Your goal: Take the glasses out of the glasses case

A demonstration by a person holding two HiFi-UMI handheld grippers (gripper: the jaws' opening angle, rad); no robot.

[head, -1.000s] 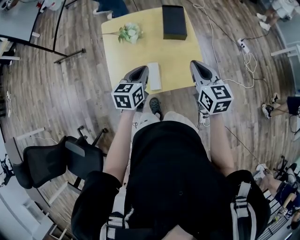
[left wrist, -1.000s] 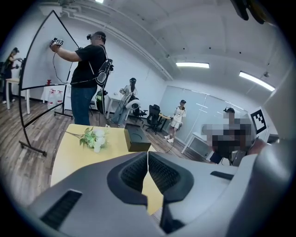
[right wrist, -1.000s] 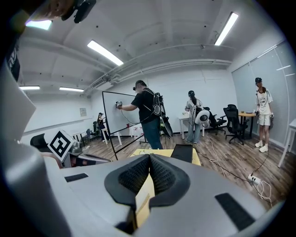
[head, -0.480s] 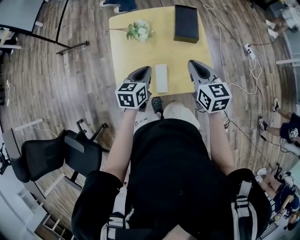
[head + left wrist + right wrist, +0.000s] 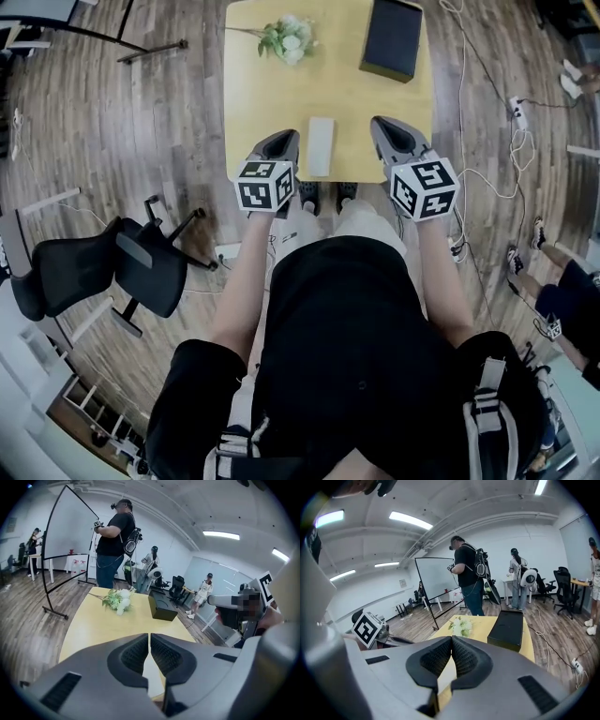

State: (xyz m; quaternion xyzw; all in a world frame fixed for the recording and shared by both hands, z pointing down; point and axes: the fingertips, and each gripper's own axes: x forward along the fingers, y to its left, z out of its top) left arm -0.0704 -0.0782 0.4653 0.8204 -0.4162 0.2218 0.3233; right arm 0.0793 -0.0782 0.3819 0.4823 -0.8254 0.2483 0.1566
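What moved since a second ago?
The left gripper and the right gripper moved in over the near edge of the table, one on each side of the white glasses case. Nothing was grabbed. Both jaws are shut and empty. The case, flowers and black box stayed put.

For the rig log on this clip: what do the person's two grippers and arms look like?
The left gripper and right gripper are smooth grey moulded shells; each claw has black ribbed pads. Each carries a white cube with black square markers. The person wears a black short-sleeved top.
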